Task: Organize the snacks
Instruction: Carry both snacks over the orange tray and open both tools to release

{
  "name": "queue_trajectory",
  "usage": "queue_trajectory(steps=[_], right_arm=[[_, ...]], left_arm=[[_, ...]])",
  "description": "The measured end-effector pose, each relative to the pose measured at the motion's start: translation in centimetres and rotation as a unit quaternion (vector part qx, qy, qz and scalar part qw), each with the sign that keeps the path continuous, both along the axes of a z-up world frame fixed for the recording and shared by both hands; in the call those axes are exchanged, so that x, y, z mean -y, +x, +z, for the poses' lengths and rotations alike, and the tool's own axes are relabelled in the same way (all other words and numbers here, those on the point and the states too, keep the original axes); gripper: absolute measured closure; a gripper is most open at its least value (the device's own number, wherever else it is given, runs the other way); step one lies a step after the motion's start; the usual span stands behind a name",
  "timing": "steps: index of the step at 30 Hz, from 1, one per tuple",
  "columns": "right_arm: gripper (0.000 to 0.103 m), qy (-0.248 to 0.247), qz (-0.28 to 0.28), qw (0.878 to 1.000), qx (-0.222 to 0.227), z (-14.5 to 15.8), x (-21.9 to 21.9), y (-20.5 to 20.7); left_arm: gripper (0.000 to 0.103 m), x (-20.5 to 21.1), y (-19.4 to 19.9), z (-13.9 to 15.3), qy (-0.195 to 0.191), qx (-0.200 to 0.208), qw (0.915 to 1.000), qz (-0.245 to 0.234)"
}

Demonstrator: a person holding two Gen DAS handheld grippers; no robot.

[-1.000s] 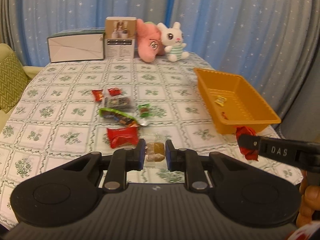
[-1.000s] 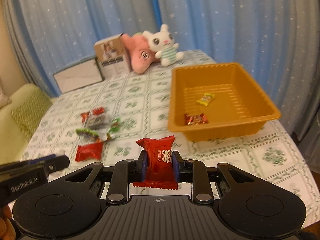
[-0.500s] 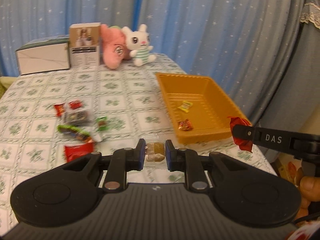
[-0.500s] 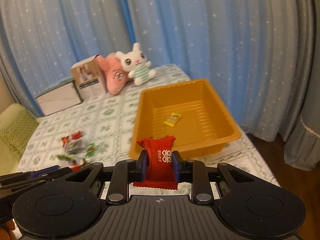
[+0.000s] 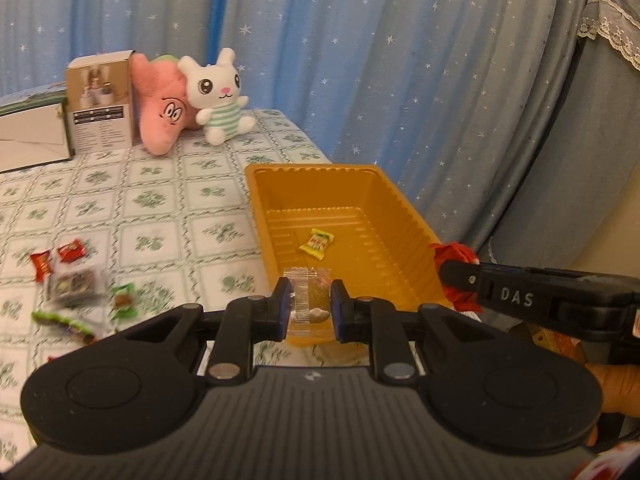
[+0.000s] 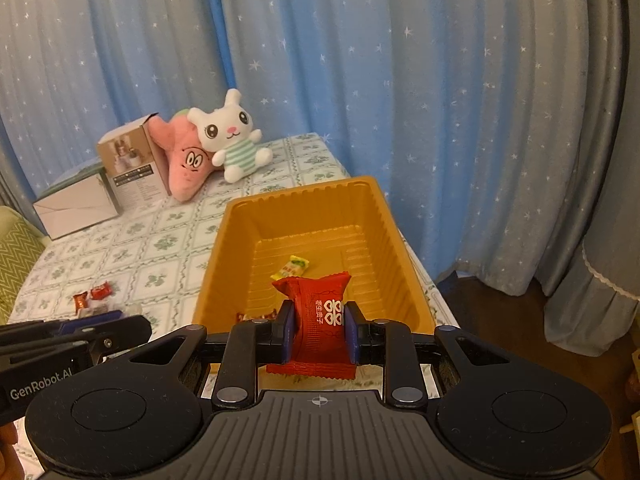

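A second ago both my hands were still back over the table beside the loose pile of snacks; now I have swung them across so each load hangs at the near end of the orange tray. My left hand-held gripper is closed on a clear-wrapped pastry, pinched by its sides, and in the left wrist view it sits just above the tray's near rim. My right hand-held gripper is clamped on a red snack packet with white characters, held upright, and it too has come from short of the tray to over the tray's near end. Inside the tray a yellow candy lies on the ribbed floor, and a small red-wrapped candy shows near the front wall in the right wrist view. Neither item has been let go yet, so I judge the carry is nearly done and the drop comes next; I would move a little further in so nothing lands on the rim and slides off the table edge. More is left to collect: small red candies, a dark clear pack and green-wrapped pieces lie on the tablecloth to the left, well apart from the tray.
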State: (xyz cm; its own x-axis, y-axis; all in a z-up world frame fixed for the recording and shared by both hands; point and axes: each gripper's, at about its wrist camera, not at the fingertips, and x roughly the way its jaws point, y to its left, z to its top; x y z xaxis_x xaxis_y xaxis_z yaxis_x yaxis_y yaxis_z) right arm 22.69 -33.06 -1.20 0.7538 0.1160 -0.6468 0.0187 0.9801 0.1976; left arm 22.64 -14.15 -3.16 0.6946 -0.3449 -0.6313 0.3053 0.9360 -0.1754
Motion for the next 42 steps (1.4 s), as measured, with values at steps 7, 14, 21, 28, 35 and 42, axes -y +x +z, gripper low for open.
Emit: queue_trajectory(steps=[7, 14, 21, 28, 35, 42], right_arm=[[0.077, 0.001, 0.0, 1.0, -0.003, -0.7, 0.6, 3.0], [0.077, 0.005, -0.01, 1.0, -0.014, -1.6, 1.5, 5.1], [0.077, 0.009, -0.019, 1.0, -0.02, -2.2, 2.3, 6.0], [0.077, 0.015, -0.023, 0.999, -0.025, -2.7, 2.7, 6.1], [0.077, 0.02, -0.022, 0.999, -0.028, -2.7, 2.3, 6.2], [0.077, 0.041, -0.018, 0.999, -0.03, -2.6, 1.7, 6.7]], left_arm=[[0.085, 1.5, 2.9, -0.6, 0.001, -0.002, 0.9999, -0.017], [0.085, 2.7, 5.4, -2.1, 0.007, -0.016, 0.9993, -0.032], [0.084, 3.5, 6.8, -3.3, 0.007, -0.027, 0.9987, -0.042], [0.078, 3.1, 7.4, -3.8, -0.002, -0.031, 0.9987, -0.04], [0.075, 0.6, 6.3, -3.2, -0.012, -0.026, 0.9995, -0.008], [0.073, -1.6, 4.7, -2.3, -0.009, -0.009, 0.9996, 0.026]])
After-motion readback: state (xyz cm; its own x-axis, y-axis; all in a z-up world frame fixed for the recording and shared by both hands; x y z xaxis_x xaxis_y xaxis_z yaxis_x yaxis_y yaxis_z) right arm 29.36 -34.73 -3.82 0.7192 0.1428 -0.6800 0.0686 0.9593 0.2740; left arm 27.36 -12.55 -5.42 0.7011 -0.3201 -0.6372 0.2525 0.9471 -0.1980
